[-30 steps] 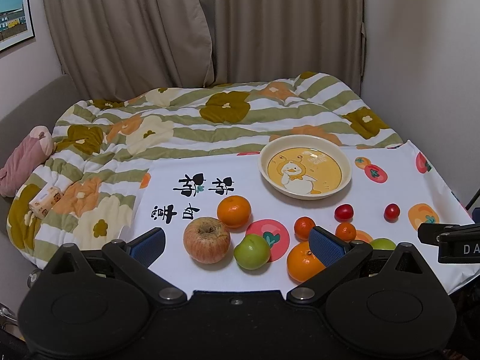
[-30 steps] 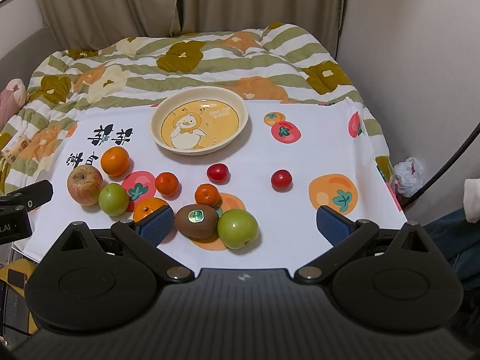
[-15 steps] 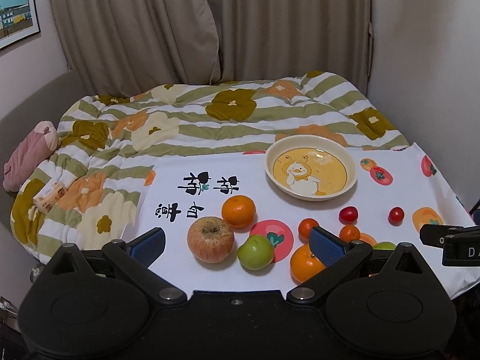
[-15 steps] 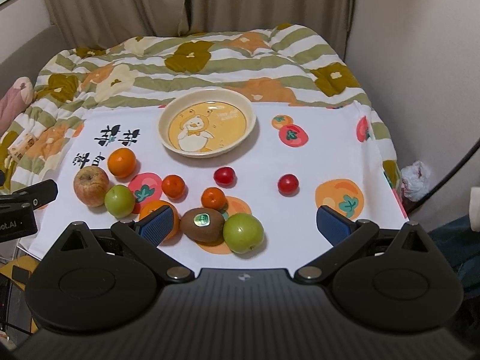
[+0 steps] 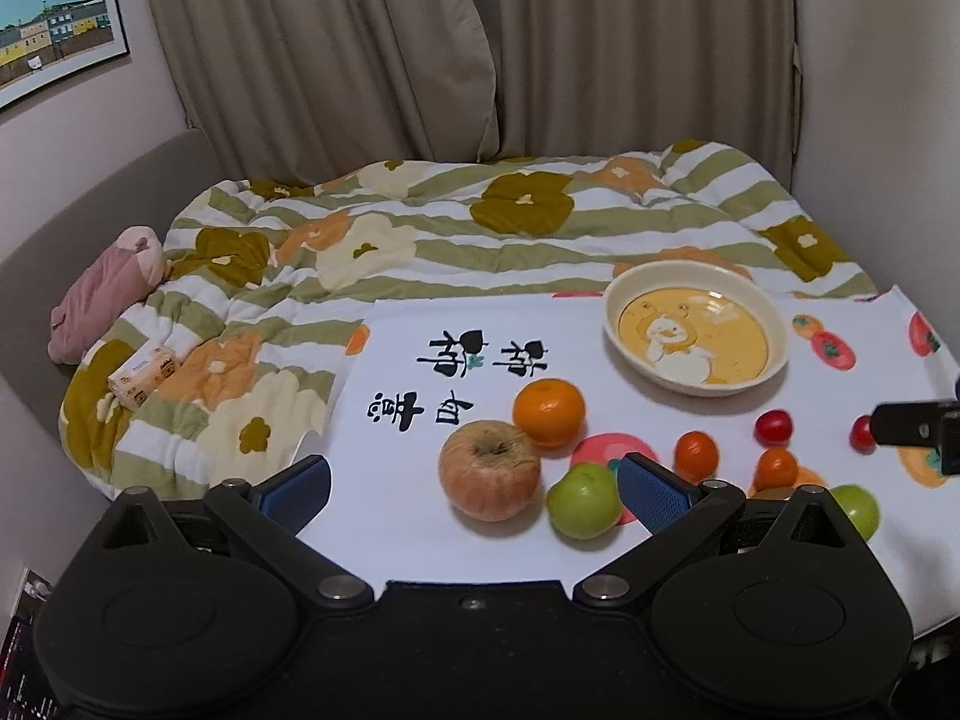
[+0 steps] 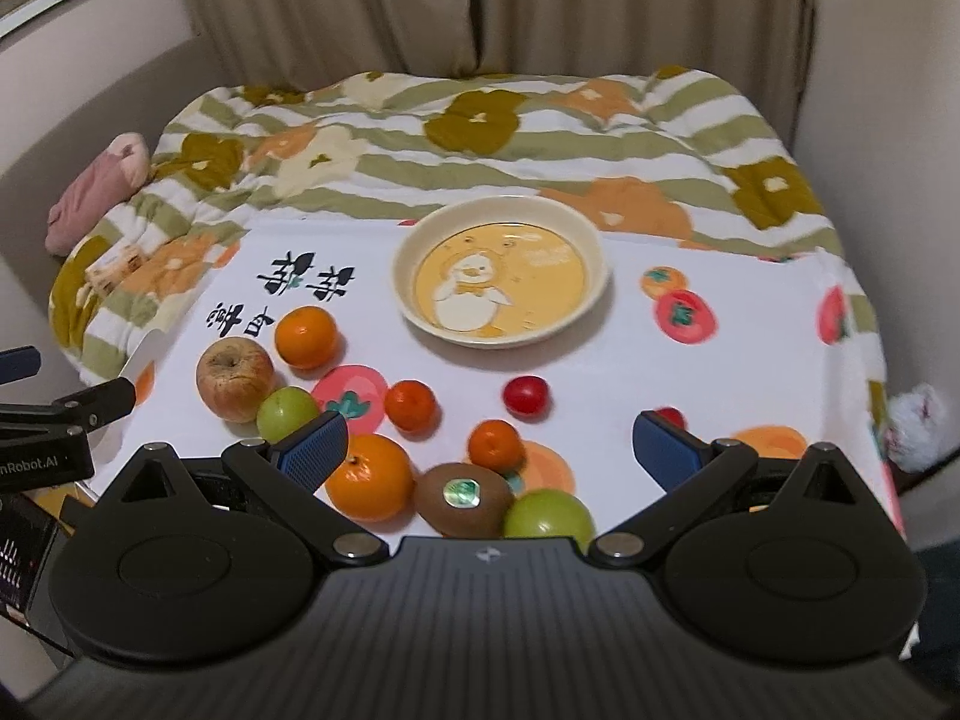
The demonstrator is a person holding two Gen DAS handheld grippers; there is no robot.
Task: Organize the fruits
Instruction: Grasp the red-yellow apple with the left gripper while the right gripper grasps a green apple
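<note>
Fruit lies loose on a white printed cloth point(image 6: 600, 372). A cream plate point(image 6: 591, 240) with a duck picture stands empty at the back. My left gripper point(image 5: 474, 483) is open, its fingers flanking a wrinkled apple point(image 5: 489, 471) and a green fruit point(image 5: 583, 501) from the near side, with an orange point(image 5: 549, 411) just beyond. My right gripper point(image 6: 489, 447) is open above the near fruit: an orange point(image 6: 369, 477), a kiwi point(image 6: 465, 498), a green fruit point(image 6: 549, 519), a small tangerine point(image 6: 495, 444), another tangerine point(image 6: 411, 405) and a cherry tomato point(image 6: 525, 395).
A flowered, striped quilt point(image 5: 480, 228) covers the bed behind the cloth. A pink soft toy point(image 5: 102, 300) and a tissue pack point(image 5: 144, 375) lie at the left. Curtains point(image 5: 480, 48) and walls close the back and right. The cloth's right edge point(image 6: 876, 360) drops off.
Both grippers have moved forward and lower towards the fruit, so the fruit and plate look larger. Nothing has been taken hold of; both sets of fingers stay spread.
</note>
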